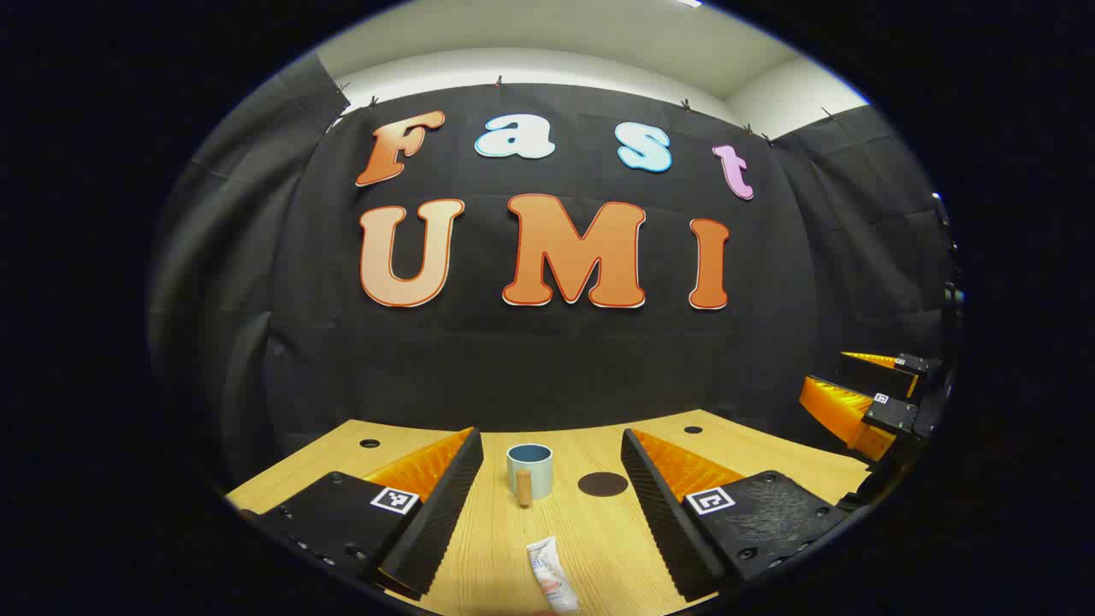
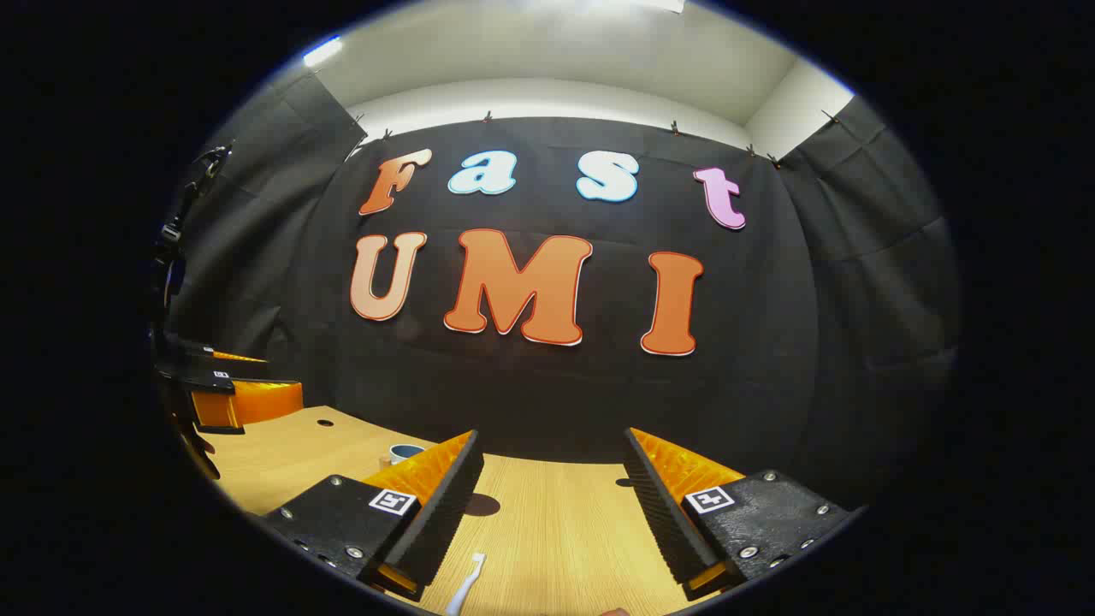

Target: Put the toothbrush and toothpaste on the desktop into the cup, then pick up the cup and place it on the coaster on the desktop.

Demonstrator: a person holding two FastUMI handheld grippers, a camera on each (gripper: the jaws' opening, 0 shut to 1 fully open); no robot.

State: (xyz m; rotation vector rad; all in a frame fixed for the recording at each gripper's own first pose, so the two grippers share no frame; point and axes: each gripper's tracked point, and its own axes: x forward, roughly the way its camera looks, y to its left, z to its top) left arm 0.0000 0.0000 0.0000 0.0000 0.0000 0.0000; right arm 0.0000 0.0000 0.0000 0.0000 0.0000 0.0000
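In the left gripper view the left tongs stand wide apart with nothing between them, held above the wooden desk. Straight ahead at twelve o'clock, between the two fingers, stands the pale blue-grey cup, upright, with a wooden handle on its near side. Just beside it at about two o'clock lies the dark round coaster, flat on the desk and apart from the cup. Nearer, at six o'clock by the lower edge, lies the white toothpaste tube, pointing roughly toward the cup. Far off at three o'clock the right tongs show, hanging over the desk's edge.

In the right gripper view the right tongs are likewise spread open and hold nothing. At about seven o'clock, close to the left finger's base, the white toothbrush lies on the desk, partly cut off at the lower edge. The coaster peeks out beside the left finger at about ten o'clock, and the cup's rim rises behind that same finger, farther out. At nine o'clock the left tongs show at the far edge
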